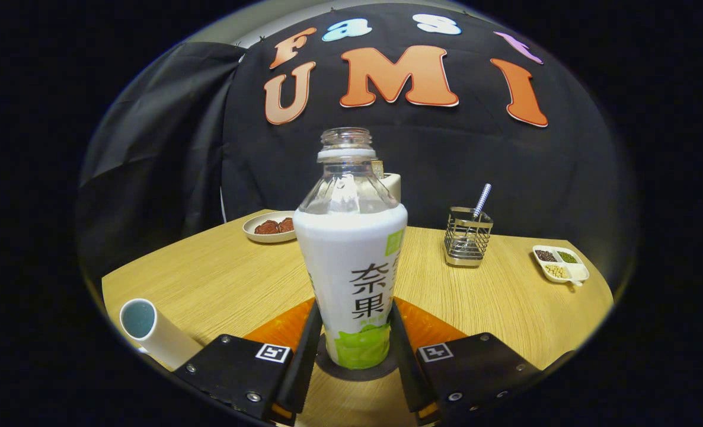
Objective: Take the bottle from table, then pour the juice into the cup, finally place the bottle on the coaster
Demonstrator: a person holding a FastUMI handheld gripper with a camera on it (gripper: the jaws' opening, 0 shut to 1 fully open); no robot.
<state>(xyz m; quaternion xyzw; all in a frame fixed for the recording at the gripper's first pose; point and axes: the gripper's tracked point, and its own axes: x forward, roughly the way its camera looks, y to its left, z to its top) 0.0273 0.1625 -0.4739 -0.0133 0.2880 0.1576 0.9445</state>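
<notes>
1. Between the two fingers of the gripper (pixel 352 350), an uncapped bottle (pixel 351 261) stands upright, its white-and-green label facing the camera and its clear neck open at the top.
2. Both fingers lie against the bottle's lower sides, pinching it from left and right.
3. The bottle's base sits on a dark round coaster (pixel 328 366), which rests on an orange mat (pixel 428 329) on the wooden table (pixel 227 279).
4. Near left, just beside the left finger, a white cup (pixel 150 332) appears tilted, its bluish inside visible.
5. Far left, a small plate (pixel 271 227) holds dark reddish pieces.
6. Far right, a metal wire holder (pixel 467 236) carries a striped straw (pixel 482 200).
7. Farther right, a white divided dish (pixel 561 264) holds dark, green and pale grains in separate compartments.
</notes>
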